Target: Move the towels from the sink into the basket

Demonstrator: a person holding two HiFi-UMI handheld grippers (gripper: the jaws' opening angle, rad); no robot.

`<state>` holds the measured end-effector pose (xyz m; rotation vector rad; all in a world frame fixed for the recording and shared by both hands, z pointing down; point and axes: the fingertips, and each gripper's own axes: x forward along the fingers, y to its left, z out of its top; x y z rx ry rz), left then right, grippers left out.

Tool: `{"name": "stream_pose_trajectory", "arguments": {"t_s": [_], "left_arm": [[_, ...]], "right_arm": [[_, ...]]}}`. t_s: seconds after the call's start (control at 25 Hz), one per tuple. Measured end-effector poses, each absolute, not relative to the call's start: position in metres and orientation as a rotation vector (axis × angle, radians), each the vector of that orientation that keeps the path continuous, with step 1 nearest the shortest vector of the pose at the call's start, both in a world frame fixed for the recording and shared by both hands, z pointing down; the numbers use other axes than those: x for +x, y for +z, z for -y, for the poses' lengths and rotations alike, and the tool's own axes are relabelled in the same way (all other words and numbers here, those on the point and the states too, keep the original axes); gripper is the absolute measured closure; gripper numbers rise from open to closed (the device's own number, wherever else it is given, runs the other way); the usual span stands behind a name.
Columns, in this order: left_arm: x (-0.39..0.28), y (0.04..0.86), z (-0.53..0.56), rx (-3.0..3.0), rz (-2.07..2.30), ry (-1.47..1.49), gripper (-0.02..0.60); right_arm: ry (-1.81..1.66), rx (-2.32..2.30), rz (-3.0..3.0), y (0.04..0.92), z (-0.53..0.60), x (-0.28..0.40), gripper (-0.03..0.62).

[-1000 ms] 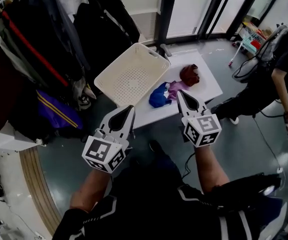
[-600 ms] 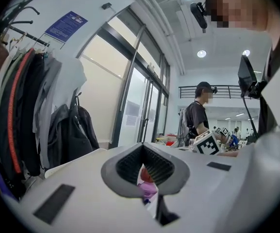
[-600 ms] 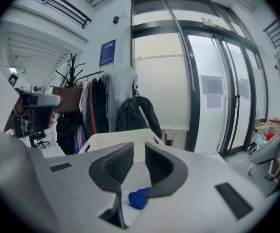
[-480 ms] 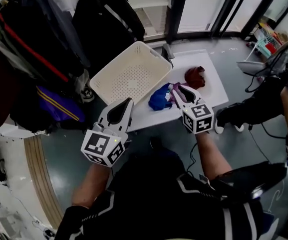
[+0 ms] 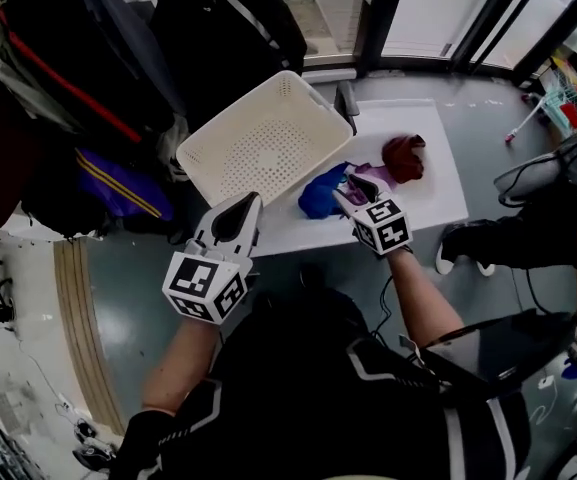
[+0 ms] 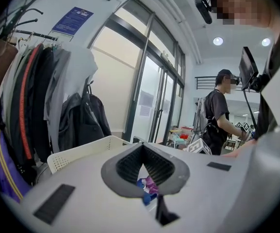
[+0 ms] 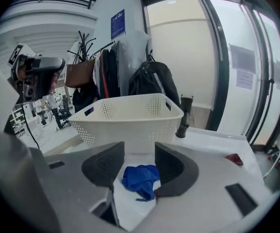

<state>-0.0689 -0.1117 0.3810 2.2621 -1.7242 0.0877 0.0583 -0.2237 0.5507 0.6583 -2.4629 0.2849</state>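
A blue towel (image 5: 318, 194), a purple towel (image 5: 375, 175) and a dark red towel (image 5: 404, 157) lie on the white sink top (image 5: 430, 200). The white perforated basket (image 5: 264, 143) stands tilted at its left end, beside a black faucet (image 5: 346, 99). My right gripper (image 5: 349, 190) hangs open just over the blue towel (image 7: 140, 179). Its jaws have just been opening, and the towel shows in the gap with the pads apart from it. My left gripper (image 5: 240, 211) is shut and holds nothing. It floats near the sink's front left edge, below the basket (image 6: 79, 154).
Coats and bags (image 5: 88, 78) hang on a rack at the left, close behind the basket. Glass doors (image 5: 438, 13) run along the far side. A person (image 5: 573, 218) sits at the right, with cables on the grey floor. Another person (image 6: 218, 111) stands in the left gripper view.
My right gripper dropped forward onto the blue towel and went from shut to open. My left gripper edged forward toward the basket and stays shut.
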Motion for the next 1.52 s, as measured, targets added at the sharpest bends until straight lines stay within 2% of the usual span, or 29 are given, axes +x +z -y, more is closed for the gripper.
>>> {"name": "stream_pose_trajectory", "arguments": {"t_s": [0.56, 1.08, 1.52], "left_arm": [[-0.076, 0.402, 0.115, 2.117, 1.825, 0.161, 0.575], [-0.083, 0.413, 0.119, 1.996, 1.898, 0.181, 0.575], [-0.091, 0.418, 0.106, 1.908, 1.965, 0.217, 0.575]], "right_arm": [[0.371, 0.407, 2.321, 0.662, 0.240, 0.036, 0.299], [0.471, 0.184, 2.205, 0.729, 0.249, 0.006, 0.246], [0.360, -0.050, 2.030, 0.779, 0.239, 0.009, 0.246]]}}
